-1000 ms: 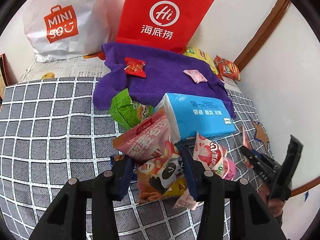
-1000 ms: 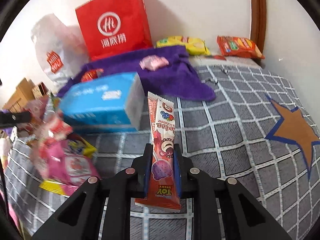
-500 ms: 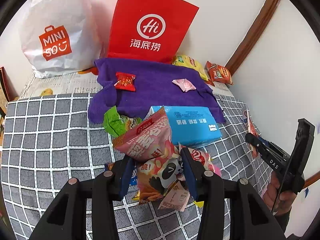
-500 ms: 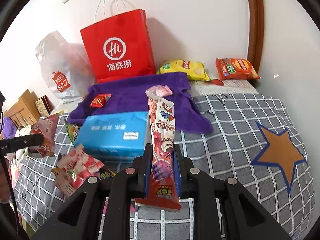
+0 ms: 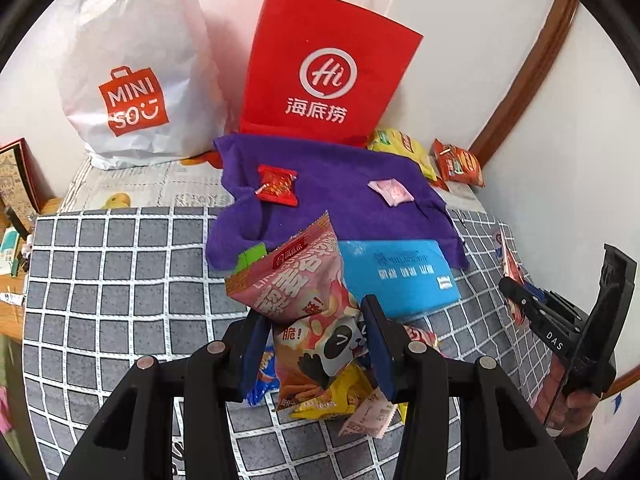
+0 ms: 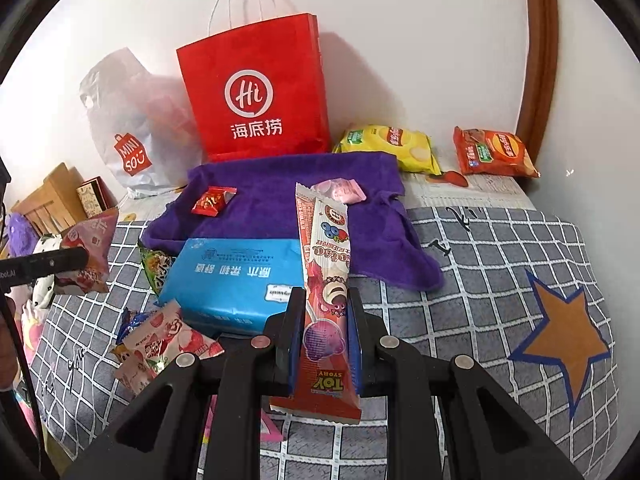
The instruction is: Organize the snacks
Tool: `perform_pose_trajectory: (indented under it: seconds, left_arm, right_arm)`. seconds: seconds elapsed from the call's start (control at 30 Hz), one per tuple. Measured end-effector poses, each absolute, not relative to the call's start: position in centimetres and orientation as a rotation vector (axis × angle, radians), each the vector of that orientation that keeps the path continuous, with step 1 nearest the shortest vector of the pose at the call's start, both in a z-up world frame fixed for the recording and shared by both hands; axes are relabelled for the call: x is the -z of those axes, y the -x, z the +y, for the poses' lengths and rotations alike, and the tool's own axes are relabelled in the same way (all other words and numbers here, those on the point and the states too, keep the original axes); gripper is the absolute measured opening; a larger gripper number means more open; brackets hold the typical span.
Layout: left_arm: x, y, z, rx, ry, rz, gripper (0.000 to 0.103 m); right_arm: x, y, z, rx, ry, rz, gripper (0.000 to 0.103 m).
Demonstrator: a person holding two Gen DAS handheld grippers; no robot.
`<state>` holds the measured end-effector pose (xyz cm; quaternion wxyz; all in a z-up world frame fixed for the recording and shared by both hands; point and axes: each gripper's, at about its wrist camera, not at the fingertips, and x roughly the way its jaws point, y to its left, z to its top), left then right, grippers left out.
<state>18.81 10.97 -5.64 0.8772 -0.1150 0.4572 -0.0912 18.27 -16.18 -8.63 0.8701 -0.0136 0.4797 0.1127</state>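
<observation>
Both grippers have risen since a second ago, so the checked bedcover (image 6: pixel 500 264) now sits lower and farther off in each view, and the loose snacks once crowded round the left gripper have dropped away beneath it; the left gripper (image 5: pixel 316 344) is clamped on a pink snack bag (image 5: pixel 308 304) with a panda printed on it, the bag standing up between the two fingers and leaning away over the blue tissue pack (image 5: pixel 400 276) just beyond; below and slightly past that gripper's fingertips lie a yellow packet (image 5: pixel 340 396) and a small pale sachet (image 5: pixel 368 416) on the cover; the right gripper (image 6: pixel 324 344) is closed tight on a long snack stick (image 6: pixel 326 280), which stands upright between its fingers with the sealed end hanging below them and the top reaching out ahead; directly behind the stick, from this gripper's side, lies the same blue pack, and to its left on the cover a heap of small packets (image 6: pixel 160 344); farther ahead of both grippers a purple towel (image 6: pixel 280 208) is spread flat, with a red candy (image 6: pixel 212 202) and a pink candy (image 6: pixel 340 190) on it; beyond the towel a red paper bag (image 6: pixel 252 92) stands against the wall, a white plastic bag (image 5: pixel 132 80) to its left, a yellow chip bag (image 6: pixel 392 146) and an orange chip bag (image 6: pixel 492 152) to its right.
</observation>
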Motion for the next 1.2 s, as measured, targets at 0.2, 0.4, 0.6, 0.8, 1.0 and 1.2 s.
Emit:
perform_pose_trajectory:
  seconds: [0.2,0.4,0.6,0.8,1.0,1.2]
  left_arm:
    - [5.0,-20.2,10.8,0.199,0.239,0.942,0.044]
    - [4.1,-22.3,10.4,0.205,0.241,0.928,0.044]
    - [3.3,-25.0,10.1,0.202,0.226,0.918,0.044]
    - [2.6,-27.3,9.9,0.198,0.205,0.91,0.044]
    - [2.4,-29.6,9.8,0.201,0.218,0.908,0.044]
    - [3.4,-31.7,9.5,0.18,0.204,0.929,0.044]
  right_arm:
    - [8.5,-20.0,-15.7,-0.23,0.031,1.009,0.02]
    - [7.8,-22.6,-15.0,-0.226,0.042,1.002,0.02]
    - [7.3,-25.7,-14.4,-0.216,0.044,0.993,0.02]
    - [7.3,-28.2,-14.2,-0.222,0.04,0.987,0.02]
    - [7.4,-30.8,-13.7,-0.231,0.035,0.977,0.02]
    - [7.8,-33.2,-13.3,-0.243,0.022,0.961,0.02]
